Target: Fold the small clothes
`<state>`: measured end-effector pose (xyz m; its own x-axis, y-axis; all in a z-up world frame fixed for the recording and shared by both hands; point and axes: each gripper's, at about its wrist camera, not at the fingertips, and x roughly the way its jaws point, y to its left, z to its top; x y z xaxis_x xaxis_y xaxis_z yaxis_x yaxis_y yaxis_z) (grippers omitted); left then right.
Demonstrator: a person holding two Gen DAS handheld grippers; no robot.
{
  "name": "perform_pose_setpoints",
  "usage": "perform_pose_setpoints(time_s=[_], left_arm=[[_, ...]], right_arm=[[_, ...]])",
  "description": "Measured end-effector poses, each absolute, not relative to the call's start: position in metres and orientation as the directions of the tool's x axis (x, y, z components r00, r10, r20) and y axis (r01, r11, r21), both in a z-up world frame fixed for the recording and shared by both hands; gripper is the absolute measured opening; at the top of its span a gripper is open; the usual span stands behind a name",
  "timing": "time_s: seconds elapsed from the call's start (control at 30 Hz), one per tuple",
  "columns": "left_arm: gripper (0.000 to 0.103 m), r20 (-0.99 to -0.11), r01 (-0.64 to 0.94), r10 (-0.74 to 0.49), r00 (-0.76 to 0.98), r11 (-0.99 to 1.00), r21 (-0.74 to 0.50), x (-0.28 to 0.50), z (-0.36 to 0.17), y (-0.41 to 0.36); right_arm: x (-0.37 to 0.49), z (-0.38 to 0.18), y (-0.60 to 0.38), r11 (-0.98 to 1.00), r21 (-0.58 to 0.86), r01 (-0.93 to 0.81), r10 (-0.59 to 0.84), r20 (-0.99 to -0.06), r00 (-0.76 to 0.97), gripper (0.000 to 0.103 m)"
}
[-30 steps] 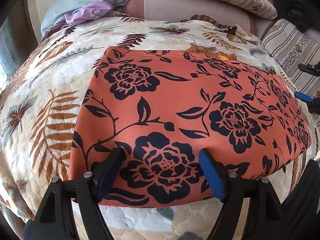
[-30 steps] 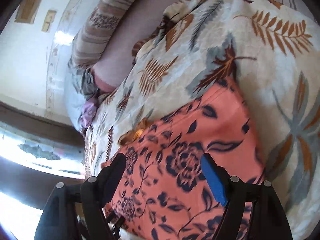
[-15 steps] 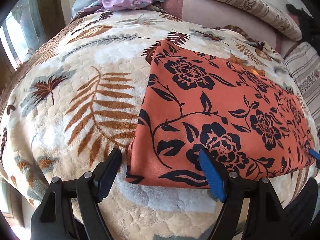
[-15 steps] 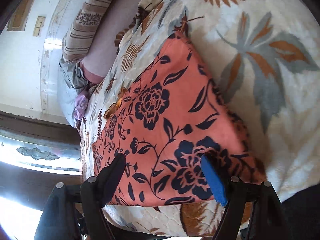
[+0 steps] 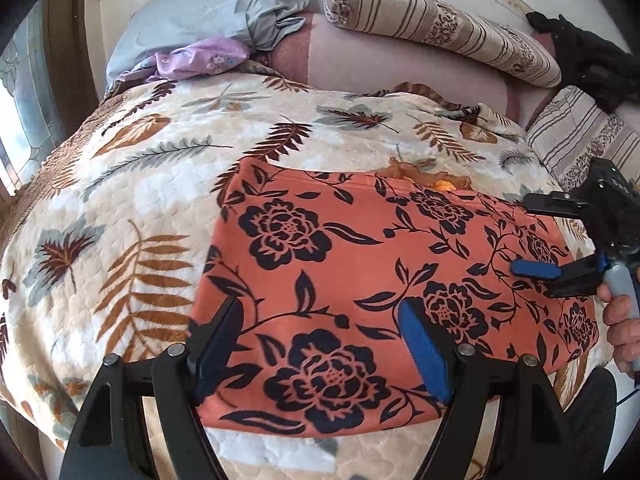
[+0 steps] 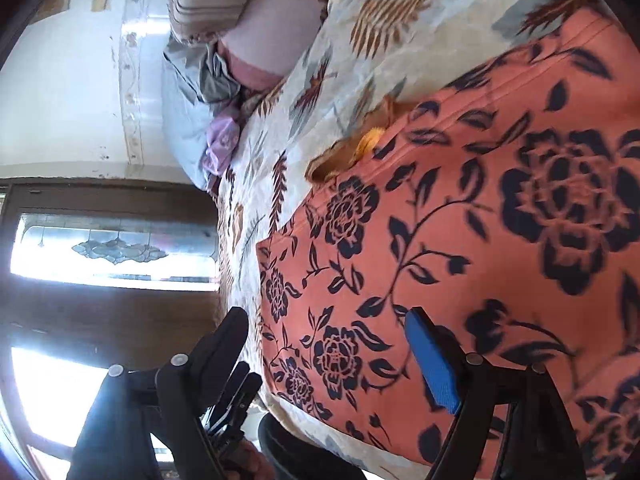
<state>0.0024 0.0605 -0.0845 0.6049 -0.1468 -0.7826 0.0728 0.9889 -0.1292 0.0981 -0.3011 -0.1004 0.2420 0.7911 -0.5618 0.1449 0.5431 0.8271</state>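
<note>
Cloth (image 5: 360, 280) lies folded on the bed (image 5: 120, 200).
Orange, black flowers, flat; both grippers' jaws apart, gripping nothing.

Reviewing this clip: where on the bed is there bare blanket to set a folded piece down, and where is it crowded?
Free: the leaf-print blanket left of the orange floral garment, and the strip between the garment's far edge and the striped bolster. Crowded: the head end with the grey pillow and purple cloth, and the right edge, where the right gripper hovers.

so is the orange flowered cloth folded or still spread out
Folded: the orange floral garment lies flat as a neat rectangle with straight edges on the leaf-print blanket.
</note>
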Motion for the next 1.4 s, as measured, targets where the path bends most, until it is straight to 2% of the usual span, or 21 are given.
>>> perform_pose_setpoints(time_s=[0.1,0.17,0.27,0.43,0.6,0.7,0.73,0.8,1.0,1.17,1.27,1.4], left_arm=[[0.080,-0.817,0.061,-0.148,0.557,0.989,-0.138,0.016,-0.105,0.056],[0.080,-0.853,0.029,-0.113,0.509,0.993,-0.114,0.022,-0.121,0.057],[0.080,-0.836,0.042,-0.134,0.533,0.990,-0.131,0.016,-0.125,0.061],[0.080,-0.832,0.069,-0.126,0.541,0.992,-0.106,0.012,-0.124,0.059],[0.080,-0.790,0.026,-0.139,0.597,0.988,-0.154,-0.008,-0.102,0.080],[0.080,-0.837,-0.035,-0.085,0.541,0.992,-0.123,-0.010,-0.120,0.098],[0.080,-0.851,-0.034,-0.089,0.517,0.992,-0.125,-0.010,-0.128,0.102],[0.080,-0.839,-0.005,-0.060,0.541,0.997,-0.075,-0.018,-0.120,0.098],[0.080,-0.815,-0.037,-0.050,0.577,0.995,-0.088,-0.029,-0.097,0.100],[0.080,-0.813,-0.049,-0.071,0.578,0.991,-0.122,-0.029,-0.091,0.094],[0.080,-0.806,-0.013,-0.100,0.583,0.991,-0.133,-0.025,-0.087,0.077],[0.080,-0.800,0.056,-0.144,0.583,0.989,-0.137,-0.014,-0.084,0.044]], right_arm=[[0.128,-0.110,-0.318,0.612,0.777,0.146,0.724,-0.625,0.290,0.083],[0.144,-0.121,-0.360,0.547,0.800,0.245,0.698,-0.598,0.394,0.081],[0.145,-0.112,-0.413,0.544,0.781,0.306,0.593,-0.616,0.519,0.082],[0.112,-0.093,-0.438,0.615,0.718,0.326,0.500,-0.675,0.542,0.083],[0.052,-0.062,-0.414,0.651,0.740,0.170,0.585,-0.631,0.509,0.083],[0.018,-0.067,-0.391,0.640,0.763,0.095,0.659,-0.608,0.442,0.083],[0.009,-0.074,-0.391,0.660,0.744,0.102,0.643,-0.630,0.435,0.083],[-0.008,-0.095,-0.403,0.716,0.659,0.232,0.534,-0.730,0.426,0.083],[-0.063,-0.075,-0.405,0.636,0.745,0.201,0.571,-0.629,0.527,0.084],[-0.092,-0.092,-0.392,0.610,0.752,0.250,0.591,-0.642,0.489,0.085],[-0.091,-0.107,-0.398,0.601,0.730,0.324,0.546,-0.672,0.500,0.085],[-0.082,-0.123,-0.425,0.506,0.752,0.422,0.502,-0.655,0.564,0.085]])
